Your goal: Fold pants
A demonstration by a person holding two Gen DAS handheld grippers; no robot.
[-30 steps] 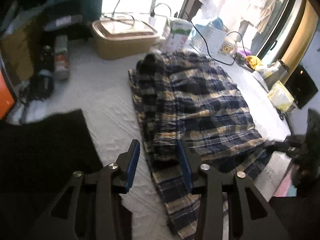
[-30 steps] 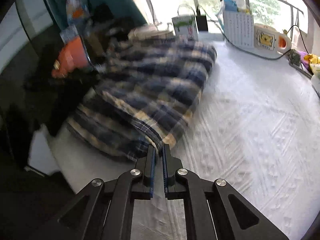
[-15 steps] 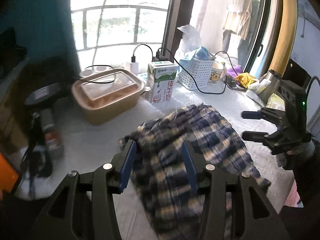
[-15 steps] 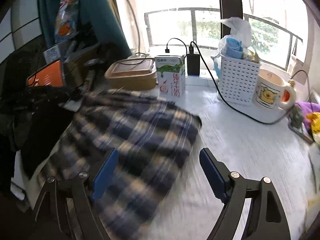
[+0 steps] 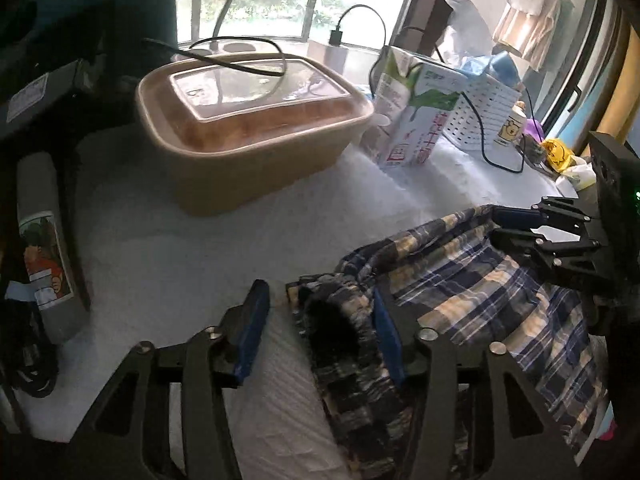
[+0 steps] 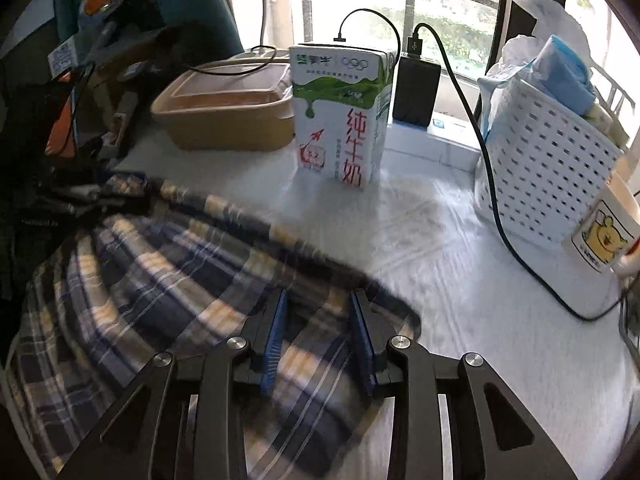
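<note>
The plaid pants (image 5: 472, 280) lay bunched on the white-covered table (image 5: 168, 248), their far edge running diagonally from the left tongs (image 5: 320, 328) toward the right tongs (image 5: 516, 224). In the left wrist view the left tongs stood about half spread and were opening; a dark, rolled corner of the fabric sat between the blue pads, against the right-hand pad and clear of the left-hand one. The right tongs (image 6: 318, 332) were closing, with the cloth's far hem between the pads (image 6: 274, 332); whether the pads already pressed it I could not tell.

Beyond the pants' edge a strip of bare table stayed free. Past it stood a tan lidded container (image 5: 248, 120) with a black cable across its lid, and a milk carton (image 6: 340, 112) just beside it. To the right of the carton stood a white perforated basket (image 6: 548, 168), and a mug (image 6: 604, 236) with a bear print touched its near corner. A black cable (image 6: 492, 184) trailed across the open cloth in front of the basket. On the left, dark clutter and a lying can (image 5: 40, 236) crowded the table's edge.
</note>
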